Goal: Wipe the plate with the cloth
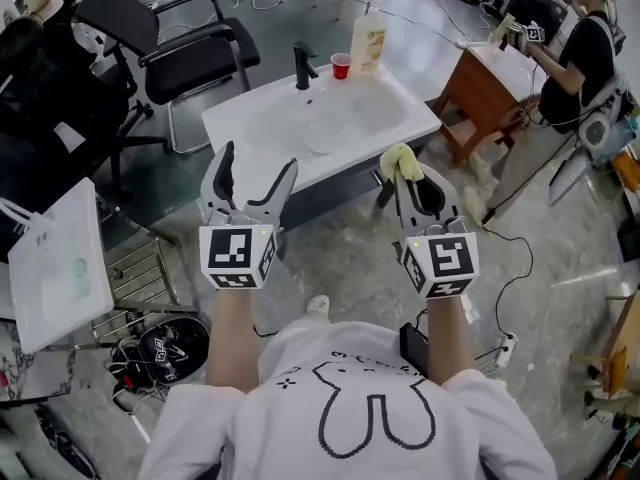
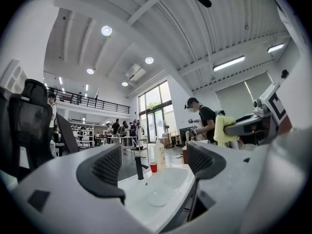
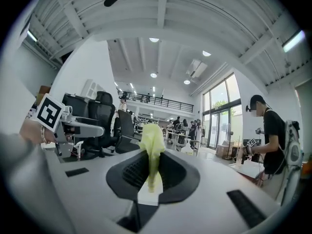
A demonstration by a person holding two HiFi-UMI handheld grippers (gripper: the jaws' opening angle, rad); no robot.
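A clear round plate [image 1: 322, 136] lies in the basin of a white sink [image 1: 392, 86]; the left gripper view shows the plate [image 2: 158, 198] between and beyond the jaws. My left gripper [image 1: 254, 181] is open and empty, held in front of the sink's near left edge. My right gripper [image 1: 405, 171] is shut on a yellow cloth [image 1: 398, 160], in front of the sink's near right corner. The cloth [image 3: 152, 150] stands pinched upright between the right jaws. Both grippers are short of the plate.
A black tap [image 1: 303, 66], a red cup [image 1: 341, 65] and a soap bottle [image 1: 368, 43] stand at the sink's far edge. A black office chair [image 1: 170, 43] is behind left, a wooden table [image 1: 488, 83] with a person [image 1: 585, 53] at right, a white stand [image 1: 60, 268] at left.
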